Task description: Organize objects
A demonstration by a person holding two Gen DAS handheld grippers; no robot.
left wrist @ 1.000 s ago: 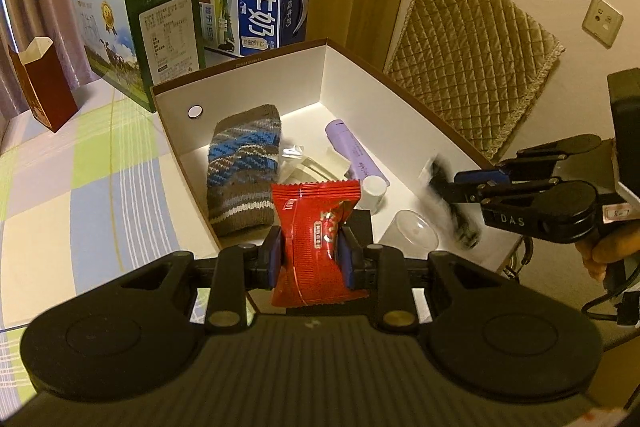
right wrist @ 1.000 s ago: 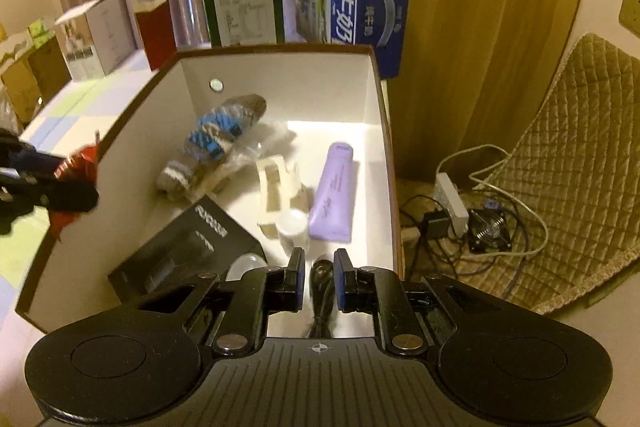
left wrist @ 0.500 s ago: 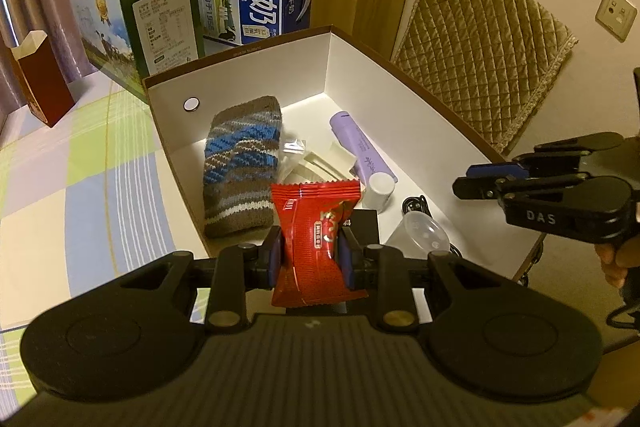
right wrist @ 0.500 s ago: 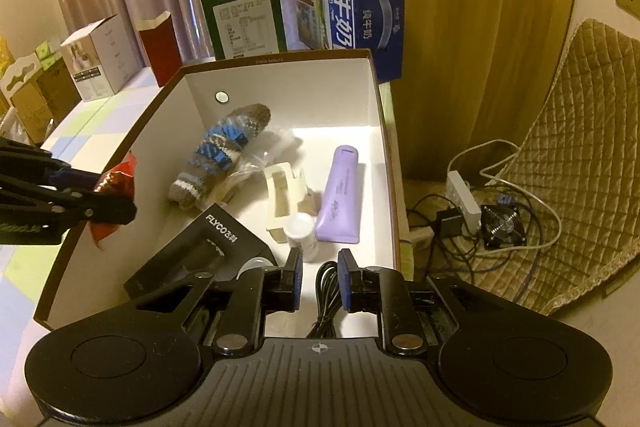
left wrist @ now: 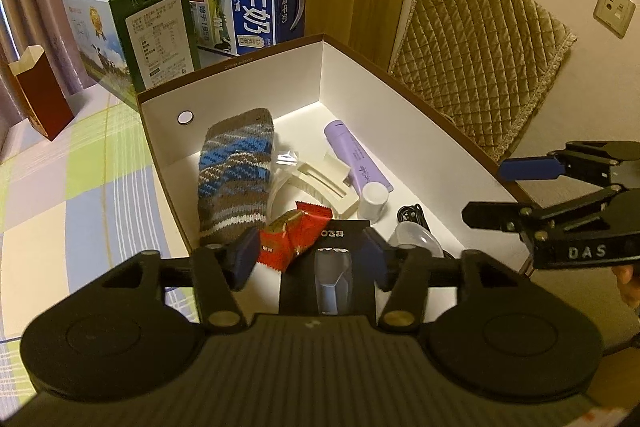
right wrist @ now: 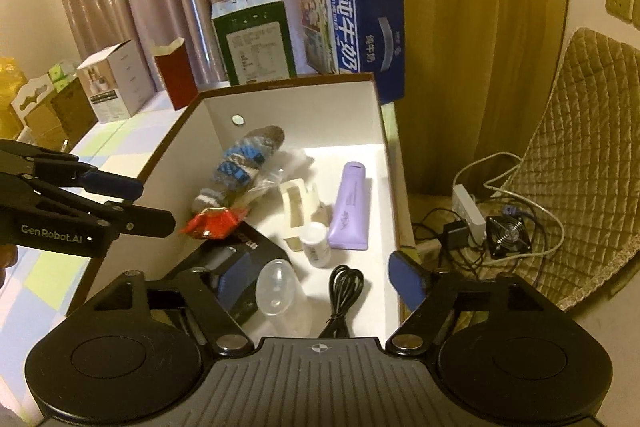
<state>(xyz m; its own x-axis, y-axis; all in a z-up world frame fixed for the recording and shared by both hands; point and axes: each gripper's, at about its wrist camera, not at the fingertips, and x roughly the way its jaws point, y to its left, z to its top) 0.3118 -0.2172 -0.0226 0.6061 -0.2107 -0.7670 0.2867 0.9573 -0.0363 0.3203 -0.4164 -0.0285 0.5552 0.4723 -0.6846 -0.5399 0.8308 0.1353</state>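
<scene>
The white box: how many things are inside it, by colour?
In the white box:
Red: 1, snack packet
Purple: 1, tube
Black: 2, shaver box, cable
Striped: 1, sock
Cream or clear: 3
Total: 8

You see a glossy crinkled foil snack packet | rough knitted wool sock | smooth matt cardboard box | smooth plastic purple tube | clear glossy plastic cup.
</scene>
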